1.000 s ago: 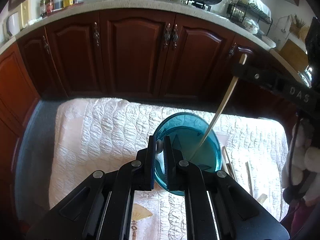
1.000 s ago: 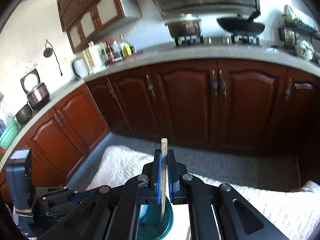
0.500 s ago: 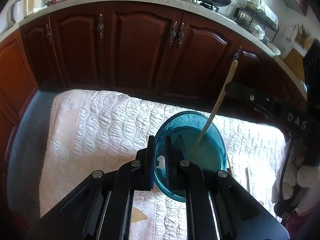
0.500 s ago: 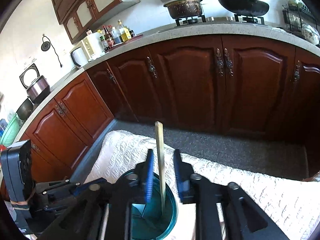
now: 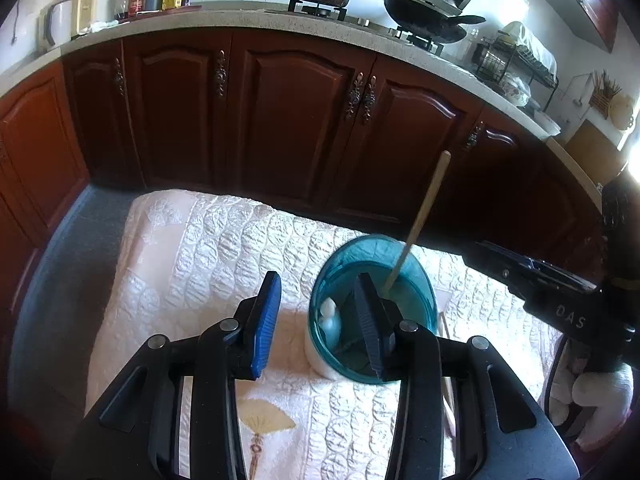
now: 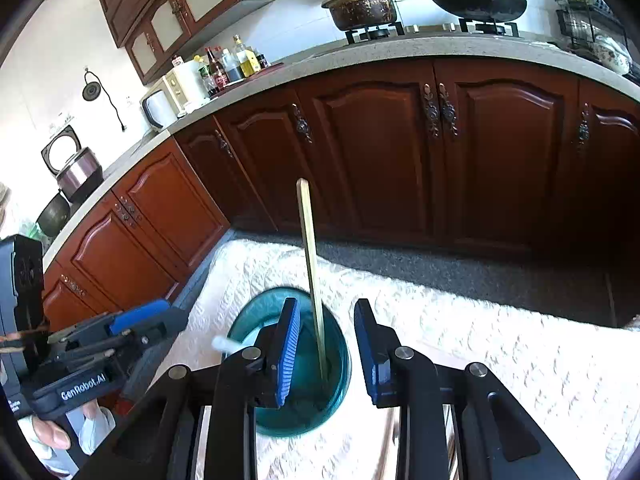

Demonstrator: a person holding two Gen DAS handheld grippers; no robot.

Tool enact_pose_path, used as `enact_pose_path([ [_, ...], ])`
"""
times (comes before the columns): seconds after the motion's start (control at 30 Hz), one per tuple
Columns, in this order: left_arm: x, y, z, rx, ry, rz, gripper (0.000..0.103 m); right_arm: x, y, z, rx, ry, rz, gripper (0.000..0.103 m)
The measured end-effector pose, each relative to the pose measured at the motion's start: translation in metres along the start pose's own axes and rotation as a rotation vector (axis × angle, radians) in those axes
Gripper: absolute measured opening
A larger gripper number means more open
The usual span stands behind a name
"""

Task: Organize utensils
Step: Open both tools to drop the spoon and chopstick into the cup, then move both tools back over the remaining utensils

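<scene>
A teal see-through cup stands on a white quilted cloth. A wooden chopstick leans in it, and a small white utensil lies inside at the left wall. My left gripper is open, one finger left of the cup and one over its rim. In the right wrist view the cup holds the chopstick upright. My right gripper is open and empty, with the chopstick standing free between its fingers. The left gripper shows there at the left.
More chopsticks lie on the cloth right of the cup. Dark wooden cabinets stand close behind the cloth, with a stone counter carrying a pot, a wok and bottles. Grey floor runs between cloth and cabinets.
My right gripper opened and let go of the chopstick, which now stands in the cup. My left gripper opened off the cup rim.
</scene>
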State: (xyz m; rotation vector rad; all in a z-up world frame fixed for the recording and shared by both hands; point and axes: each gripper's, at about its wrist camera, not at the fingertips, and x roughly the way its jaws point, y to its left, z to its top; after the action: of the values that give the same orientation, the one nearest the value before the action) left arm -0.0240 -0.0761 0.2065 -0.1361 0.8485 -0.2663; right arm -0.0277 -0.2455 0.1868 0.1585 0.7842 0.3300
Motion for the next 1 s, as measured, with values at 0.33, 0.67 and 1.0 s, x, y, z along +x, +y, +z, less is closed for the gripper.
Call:
enact_pose_path([
  [0.33,-0.021,-0.032,-0.035,0.071,-0.026,0.015,0.041,-0.039,0.005,-0.04,-0.008,-0.01,-0.067,0.033],
  [0.67,-0.028,-0.068,-0.066,0.125,-0.017,-0.018,0.045,-0.079,-0.009,-0.088,0.03,-0.01,-0.131,0.034],
  [1.0,-0.031,-0.096,-0.087,0.159,-0.007,-0.036,0.056,-0.113,-0.027,-0.127,0.082,-0.036,-0.198,0.036],
])
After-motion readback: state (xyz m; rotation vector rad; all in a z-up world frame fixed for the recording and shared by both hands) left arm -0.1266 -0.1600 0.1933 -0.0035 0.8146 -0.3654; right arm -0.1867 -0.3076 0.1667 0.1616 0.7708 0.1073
